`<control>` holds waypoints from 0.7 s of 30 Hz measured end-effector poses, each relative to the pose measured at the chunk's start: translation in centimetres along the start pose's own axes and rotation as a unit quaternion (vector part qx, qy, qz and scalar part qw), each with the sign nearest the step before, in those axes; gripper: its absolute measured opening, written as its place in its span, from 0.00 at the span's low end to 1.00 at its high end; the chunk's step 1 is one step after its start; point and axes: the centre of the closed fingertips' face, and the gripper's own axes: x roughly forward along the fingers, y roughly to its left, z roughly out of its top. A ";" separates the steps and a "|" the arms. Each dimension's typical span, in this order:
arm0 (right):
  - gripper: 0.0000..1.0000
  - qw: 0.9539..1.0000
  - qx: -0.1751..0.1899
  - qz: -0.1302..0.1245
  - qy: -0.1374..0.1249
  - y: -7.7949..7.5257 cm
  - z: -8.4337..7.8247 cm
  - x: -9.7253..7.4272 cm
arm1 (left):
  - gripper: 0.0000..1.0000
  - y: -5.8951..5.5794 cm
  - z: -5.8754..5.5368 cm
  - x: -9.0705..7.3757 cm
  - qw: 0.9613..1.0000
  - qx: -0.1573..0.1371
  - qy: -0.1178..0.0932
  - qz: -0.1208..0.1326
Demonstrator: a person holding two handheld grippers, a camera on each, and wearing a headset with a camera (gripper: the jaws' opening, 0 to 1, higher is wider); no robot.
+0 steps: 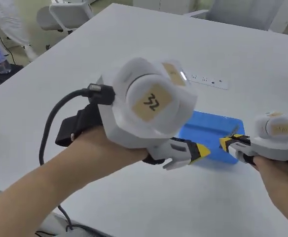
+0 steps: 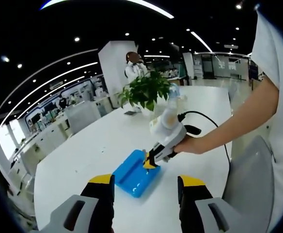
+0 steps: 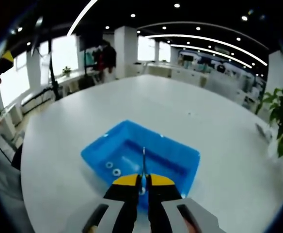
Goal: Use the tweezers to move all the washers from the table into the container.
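right gripper jaws clamp tweezers, tip seemingly over container; left gripper jaws apart

Head view: left gripper covers pt of container; tweezers too blurred/thin to tell.

Bright even light from ceiling strips; soft shadows; head view blurred; fisheye bending in gripper views.
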 end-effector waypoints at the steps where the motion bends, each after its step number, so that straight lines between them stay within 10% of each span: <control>1: 0.03 1.000 -0.001 -0.003 0.005 -0.1 -0.2 0.2 | 0.51 0.0 0.0 0.0 1.000 0.001 0.001 0.001; 15: 0.04 1.000 0.013 -0.015 -0.009 -0.7 1.1 -1.1 | 0.55 0.2 0.6 0.1 1.000 -0.005 -0.008 -0.004; 21: 0.04 0.997 -0.050 0.003 -0.052 0.5 3.9 -4.3 | 0.51 0.5 1.7 0.5 1.000 0.003 -0.020 -0.014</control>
